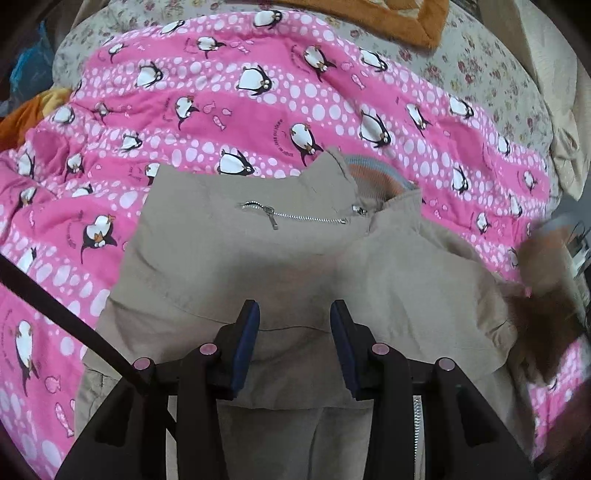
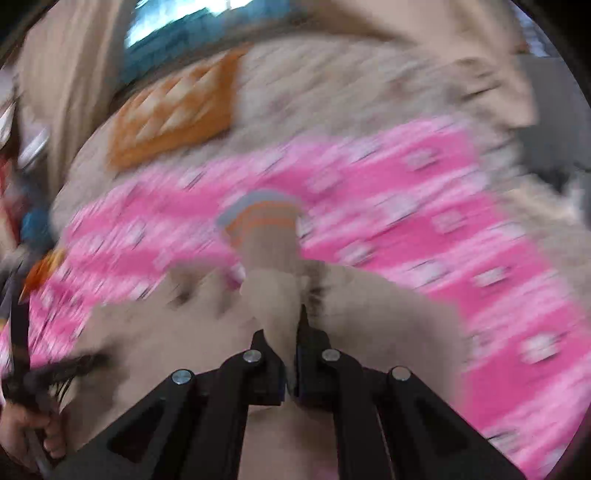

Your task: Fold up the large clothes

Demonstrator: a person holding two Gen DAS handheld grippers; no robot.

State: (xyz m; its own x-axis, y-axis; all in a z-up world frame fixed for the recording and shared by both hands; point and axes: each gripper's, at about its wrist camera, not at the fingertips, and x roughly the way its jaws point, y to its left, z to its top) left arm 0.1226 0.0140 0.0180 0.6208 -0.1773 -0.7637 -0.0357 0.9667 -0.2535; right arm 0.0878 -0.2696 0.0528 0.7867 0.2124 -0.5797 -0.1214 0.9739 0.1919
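A beige jacket [image 1: 258, 258] with a silver chest zipper [image 1: 295, 216] and an orange-grey ribbed collar [image 1: 373, 177] lies on a pink penguin quilt [image 1: 221, 99]. My left gripper [image 1: 294, 321] is open just above the jacket's middle, holding nothing. In the blurred right wrist view my right gripper [image 2: 286, 339] is shut on the jacket's sleeve [image 2: 273, 291], whose orange-grey striped cuff [image 2: 262, 218] sticks out ahead of the fingers. The rest of the jacket [image 2: 369, 317] spreads beneath it.
The quilt covers a floral bedsheet [image 1: 480, 74]. An orange quilted blanket [image 1: 388, 18] lies at the far side and shows in the right wrist view [image 2: 173, 118] too. A dark strap [image 1: 55, 306] crosses the left. The other hand [image 2: 33, 428] shows at lower left.
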